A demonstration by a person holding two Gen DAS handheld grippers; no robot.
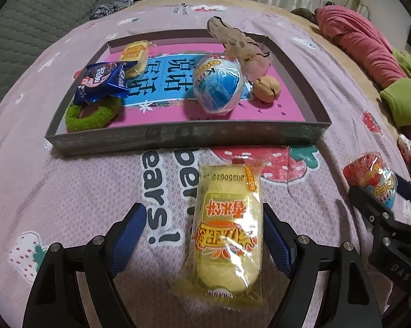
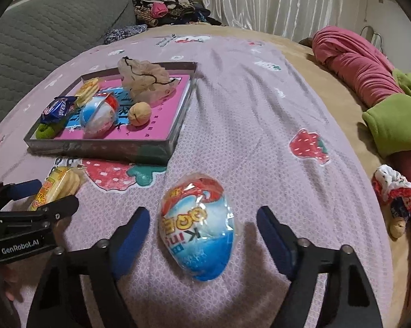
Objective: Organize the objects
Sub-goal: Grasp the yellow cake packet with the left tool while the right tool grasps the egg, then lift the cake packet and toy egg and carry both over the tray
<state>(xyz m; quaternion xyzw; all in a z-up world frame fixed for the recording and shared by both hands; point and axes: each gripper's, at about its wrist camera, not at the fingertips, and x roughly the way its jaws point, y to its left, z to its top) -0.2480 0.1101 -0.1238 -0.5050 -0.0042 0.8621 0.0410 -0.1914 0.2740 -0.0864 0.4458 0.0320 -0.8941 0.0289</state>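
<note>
The bedcover [image 2: 246,114] is pale lilac with red strawberries and white letters. The tray [image 1: 178,136] has grey walls and a pink floor with a blue panel and black characters. The cake packet [image 1: 227,232] is yellow with orange print. The wrapped egg [image 2: 197,227] is red on top, white and blue below. The hair tie [image 1: 93,114] is green. The snack bag [image 1: 104,82] is dark blue.

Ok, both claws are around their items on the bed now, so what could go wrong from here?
1. The cake pack sits against the left claw's right pad, far from the left one; closing may shove or twist it.
2. The egg is round and film-wrapped; it could squirt from the right claw.
3. The tray is crowded, so drops may land on other items.
</note>
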